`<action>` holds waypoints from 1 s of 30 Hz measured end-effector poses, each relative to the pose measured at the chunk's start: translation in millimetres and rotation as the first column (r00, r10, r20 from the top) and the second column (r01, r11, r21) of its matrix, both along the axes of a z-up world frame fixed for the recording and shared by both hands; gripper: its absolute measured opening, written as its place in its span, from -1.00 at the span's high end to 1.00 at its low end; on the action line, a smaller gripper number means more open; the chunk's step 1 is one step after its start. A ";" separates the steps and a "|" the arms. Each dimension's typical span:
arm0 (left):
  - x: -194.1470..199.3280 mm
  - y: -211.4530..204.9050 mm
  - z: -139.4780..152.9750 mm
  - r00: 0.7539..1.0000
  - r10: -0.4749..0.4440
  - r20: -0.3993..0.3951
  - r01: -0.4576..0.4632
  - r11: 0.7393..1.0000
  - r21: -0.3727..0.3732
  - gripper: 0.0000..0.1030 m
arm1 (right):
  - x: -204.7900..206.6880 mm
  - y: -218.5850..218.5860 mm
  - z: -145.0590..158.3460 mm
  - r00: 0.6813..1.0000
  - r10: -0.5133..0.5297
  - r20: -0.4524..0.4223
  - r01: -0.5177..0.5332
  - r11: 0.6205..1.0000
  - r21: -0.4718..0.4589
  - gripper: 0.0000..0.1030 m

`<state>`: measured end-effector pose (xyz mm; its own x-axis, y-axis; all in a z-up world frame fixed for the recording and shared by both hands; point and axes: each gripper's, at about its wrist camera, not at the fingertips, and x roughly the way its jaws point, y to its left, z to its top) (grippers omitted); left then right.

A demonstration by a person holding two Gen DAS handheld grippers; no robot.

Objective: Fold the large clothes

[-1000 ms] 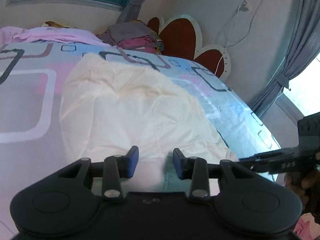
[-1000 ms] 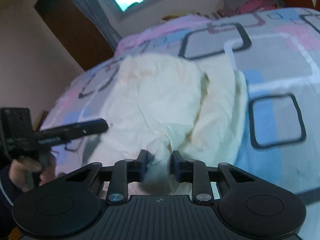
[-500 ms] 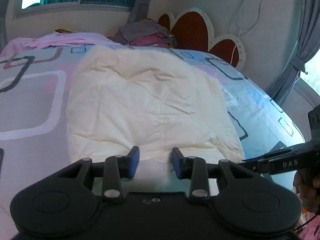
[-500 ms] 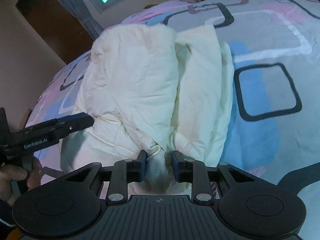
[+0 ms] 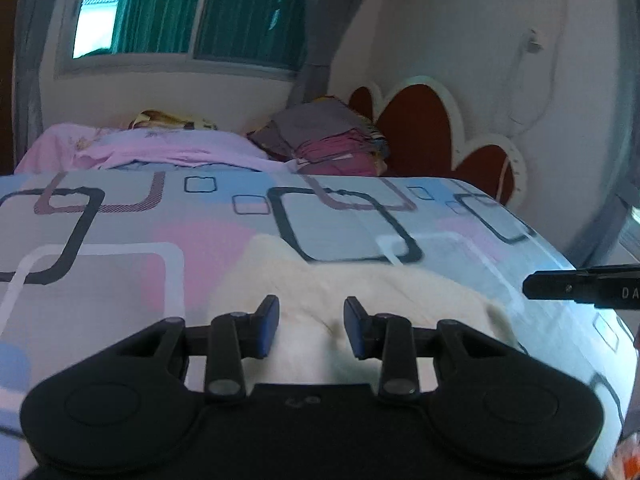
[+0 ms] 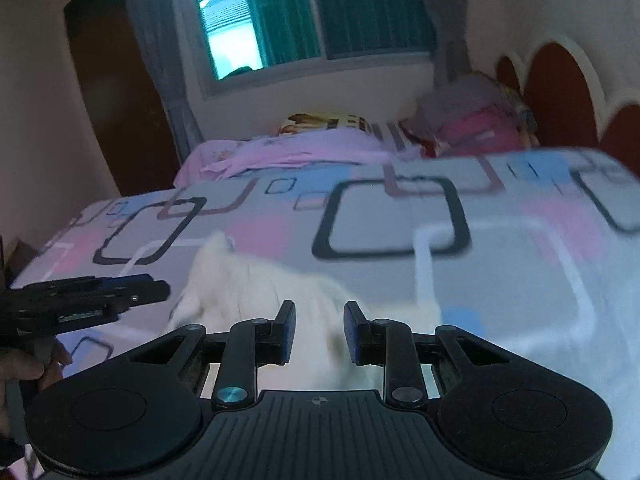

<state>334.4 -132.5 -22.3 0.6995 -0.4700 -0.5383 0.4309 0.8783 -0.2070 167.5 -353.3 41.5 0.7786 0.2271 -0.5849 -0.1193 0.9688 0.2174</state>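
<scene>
A cream garment (image 5: 352, 292) lies low on the patterned bed (image 5: 120, 240), close in front of both grippers. My left gripper (image 5: 311, 326) is open, with the cloth showing in the gap between its fingers. My right gripper (image 6: 319, 330) has its fingers apart with blurred cream cloth (image 6: 248, 280) between and beyond them; I cannot tell whether they press the cloth. The right gripper's tip shows at the right edge of the left wrist view (image 5: 580, 286). The left gripper and the hand that holds it show at the left of the right wrist view (image 6: 88, 300).
A pink sheet (image 5: 152, 148) and a pile of folded clothes (image 5: 328, 140) lie at the far side of the bed, by a red and white headboard (image 5: 432, 120). A window with green curtains (image 5: 180, 12) is behind. A dark door (image 6: 116, 92) stands at left.
Both grippers have swung forward and down over the bed, and the cream garment now lies flatter and takes up less of each view. The right gripper's fingers have opened wider.
</scene>
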 end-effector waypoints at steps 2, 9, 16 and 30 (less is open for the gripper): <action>14.9 -3.2 -5.1 0.999 -0.011 -0.031 0.011 1.000 -0.005 0.34 | 24.2 12.4 -6.6 0.999 0.026 -0.024 -0.027 1.000 -0.002 0.49; 40.3 -41.4 -31.2 0.992 -0.087 -0.096 0.088 0.996 0.007 0.34 | 56.6 34.0 -61.5 0.994 0.056 -0.090 -0.066 0.992 -0.108 0.49; 50.6 -64.5 -58.9 0.982 -0.120 -0.144 0.132 0.988 0.077 0.32 | 54.8 11.2 -101.9 0.990 -0.008 -0.139 0.001 0.999 -0.053 0.49; 52.6 -86.4 -80.5 0.984 -0.102 -0.144 0.129 0.972 0.196 0.30 | 57.0 6.0 -131.0 0.991 -0.005 -0.137 0.005 1.000 -0.007 0.49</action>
